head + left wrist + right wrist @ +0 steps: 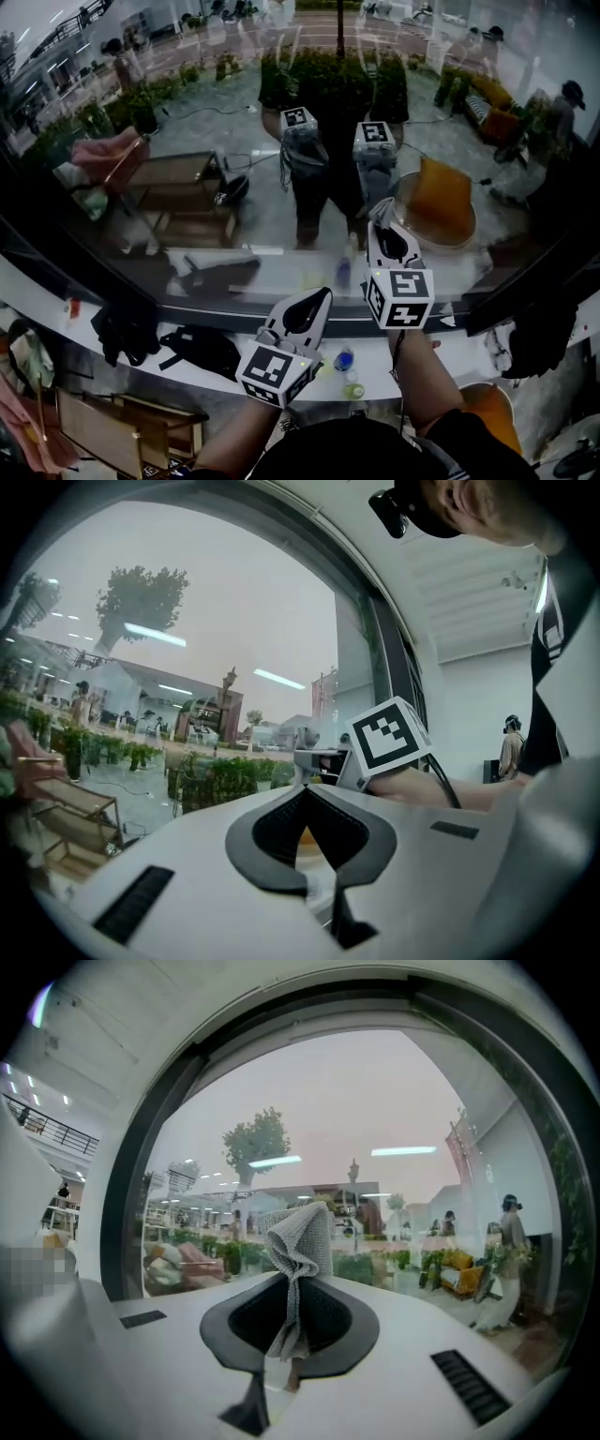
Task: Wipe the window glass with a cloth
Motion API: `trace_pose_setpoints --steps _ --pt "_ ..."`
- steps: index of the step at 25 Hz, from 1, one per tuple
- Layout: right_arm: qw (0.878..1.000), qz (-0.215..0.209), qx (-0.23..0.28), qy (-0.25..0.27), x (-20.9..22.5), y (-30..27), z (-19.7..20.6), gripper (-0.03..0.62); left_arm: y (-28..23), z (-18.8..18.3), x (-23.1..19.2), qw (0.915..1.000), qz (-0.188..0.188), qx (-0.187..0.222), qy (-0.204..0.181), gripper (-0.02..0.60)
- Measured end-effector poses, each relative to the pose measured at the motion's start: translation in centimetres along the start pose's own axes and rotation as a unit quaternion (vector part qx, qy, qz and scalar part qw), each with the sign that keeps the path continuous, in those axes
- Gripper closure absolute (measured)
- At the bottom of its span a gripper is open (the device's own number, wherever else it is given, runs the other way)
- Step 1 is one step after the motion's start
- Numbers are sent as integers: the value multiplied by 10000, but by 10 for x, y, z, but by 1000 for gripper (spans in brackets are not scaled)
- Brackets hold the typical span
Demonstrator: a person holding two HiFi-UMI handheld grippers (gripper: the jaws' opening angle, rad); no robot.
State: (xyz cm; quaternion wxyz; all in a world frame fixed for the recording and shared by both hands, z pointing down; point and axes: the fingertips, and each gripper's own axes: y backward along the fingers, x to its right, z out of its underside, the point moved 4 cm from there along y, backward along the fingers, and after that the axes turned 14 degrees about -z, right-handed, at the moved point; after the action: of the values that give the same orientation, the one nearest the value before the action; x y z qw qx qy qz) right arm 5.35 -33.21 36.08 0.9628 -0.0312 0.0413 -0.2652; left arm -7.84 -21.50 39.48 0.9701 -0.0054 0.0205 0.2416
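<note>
The window glass point(234, 187) fills the upper part of the head view and mirrors both marker cubes. My right gripper point(381, 210) points up at the pane and is shut on a grey knitted cloth point(302, 1237). The cloth stands bunched above the jaws, at or very near the glass point(375, 1129). My left gripper point(323, 293) is lower and nearer the sill, with its jaws shut and nothing between them. In the left gripper view the pane point(187, 649) lies to the left, and the right gripper's marker cube point(389, 733) shows just beyond my left gripper point(305, 791).
A dark window frame bar point(216, 314) runs below the glass. Under it a white ledge point(112, 361) carries black bags point(197, 347) and small bottles point(344, 361). A wooden chair point(112, 427) stands at the lower left. A person point(511, 747) stands far right.
</note>
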Motion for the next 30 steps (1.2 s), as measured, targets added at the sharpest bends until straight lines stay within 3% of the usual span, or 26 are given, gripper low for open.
trace_pose_setpoints --steps 12,19,30 --pt "9964 -849 -65 -36 -104 -74 -4 549 50 5 -79 9980 -618 1 120 574" --pt "9940 -1096 -27 -58 -157 -111 -2 549 79 15 -129 9957 -913 -49 159 574" --pt "9923 -1224 9 -203 -213 -149 6 549 113 20 -178 9945 -1035 -157 37 574"
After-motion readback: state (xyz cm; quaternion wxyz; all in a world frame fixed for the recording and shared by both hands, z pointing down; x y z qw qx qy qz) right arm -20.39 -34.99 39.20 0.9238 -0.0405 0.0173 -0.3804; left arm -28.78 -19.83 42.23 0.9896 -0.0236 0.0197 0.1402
